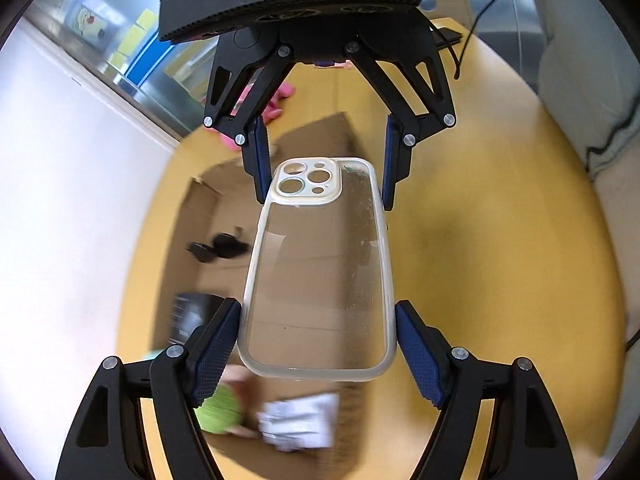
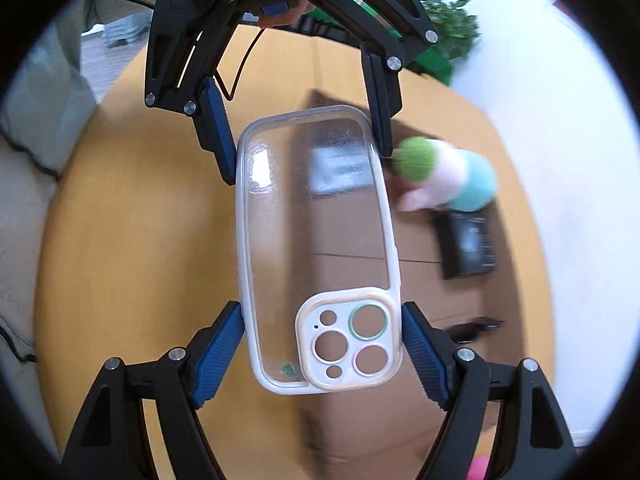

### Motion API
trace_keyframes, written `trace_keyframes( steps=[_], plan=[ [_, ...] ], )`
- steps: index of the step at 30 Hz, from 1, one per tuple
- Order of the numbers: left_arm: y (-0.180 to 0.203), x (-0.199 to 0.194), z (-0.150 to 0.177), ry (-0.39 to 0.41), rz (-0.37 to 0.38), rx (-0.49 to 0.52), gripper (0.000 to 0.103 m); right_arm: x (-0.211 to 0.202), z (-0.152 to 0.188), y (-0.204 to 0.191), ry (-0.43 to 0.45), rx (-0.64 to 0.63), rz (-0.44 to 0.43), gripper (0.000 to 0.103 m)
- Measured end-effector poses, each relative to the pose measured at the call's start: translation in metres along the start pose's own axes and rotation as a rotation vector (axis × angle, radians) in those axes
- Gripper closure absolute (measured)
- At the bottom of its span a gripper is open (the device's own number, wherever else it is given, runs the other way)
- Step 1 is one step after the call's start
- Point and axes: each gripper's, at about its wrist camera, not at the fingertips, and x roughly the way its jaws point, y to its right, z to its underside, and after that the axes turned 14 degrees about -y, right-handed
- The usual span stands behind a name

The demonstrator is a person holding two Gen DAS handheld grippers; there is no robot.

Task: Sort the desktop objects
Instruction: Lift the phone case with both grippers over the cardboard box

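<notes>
A clear phone case point(image 1: 320, 264) with a white rim and a camera cut-out hangs in the air over the table, held at both ends. My left gripper point(image 1: 316, 320) is shut on its plain end, blue pads against both long edges. My right gripper point(image 1: 325, 196) faces it from the far side and is shut on the camera end. In the right wrist view the phone case point(image 2: 316, 220) has its camera end between the right gripper point(image 2: 322, 316) pads. There the left gripper point(image 2: 306, 160) clamps the far end.
Under the case an open cardboard box point(image 1: 320, 136) lies on the yellow table point(image 1: 480, 240). It holds a black item point(image 1: 218, 248), a black carton point(image 2: 470, 240), a white packet point(image 1: 300, 424) and a green-pink-blue soft thing point(image 2: 444, 176). A pink object point(image 1: 280, 96) lies beyond.
</notes>
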Motion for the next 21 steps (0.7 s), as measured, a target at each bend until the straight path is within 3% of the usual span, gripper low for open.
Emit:
trace_keyframes(
  steps=[7, 16, 21],
  plan=[
    [-0.052, 0.049, -0.009, -0.042, 0.048, -0.003, 0.022, 0.023, 0.017, 0.047, -0.036, 0.033, -0.027, 0.024],
    [-0.068, 0.143, 0.005, -0.143, 0.224, -0.023, 0.022, 0.11, 0.022, 0.061, -0.076, 0.068, -0.187, 0.024],
    [-0.065, 0.172, 0.007, -0.199, 0.311, -0.028, 0.02, 0.151, 0.013, 0.066, -0.09, 0.062, -0.254, 0.024]
  ],
)
